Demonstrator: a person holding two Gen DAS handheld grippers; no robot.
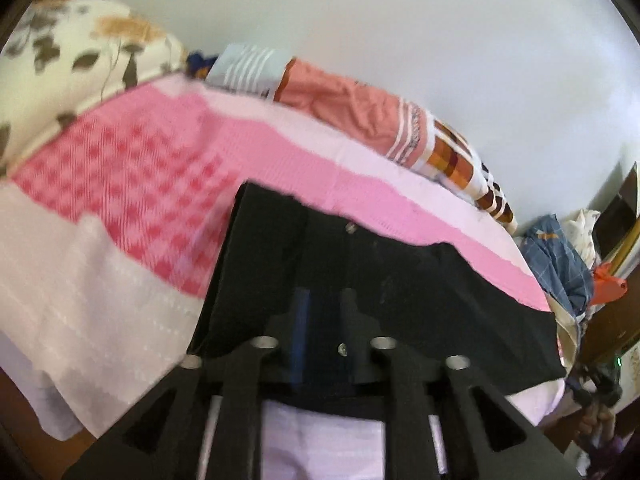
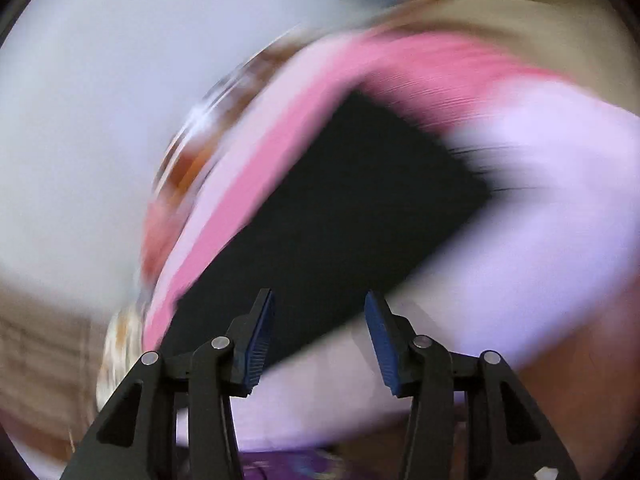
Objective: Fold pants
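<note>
The black pants (image 1: 400, 280) lie folded into a flat dark slab on the pink and white bed cover (image 1: 160, 180), near its front edge, with a small metal button (image 1: 351, 227) showing. My left gripper (image 1: 324, 296) hovers over the near edge of the pants with its fingers apart; one blue pad (image 1: 300, 320) shows, and nothing is visibly pinched. The right wrist view is heavily blurred. There the pants (image 2: 340, 200) lie ahead on the bed cover (image 2: 540, 160), and my right gripper (image 2: 318, 296) stands open just short of their near corner, empty.
A floral pillow (image 1: 80, 52) lies at the far left of the bed. A salmon and striped bundle of bedding (image 1: 348, 100) runs along the wall. A heap of clothes (image 1: 560, 260) sits beyond the bed's right end. The cover hangs over the bed edge (image 1: 72, 380).
</note>
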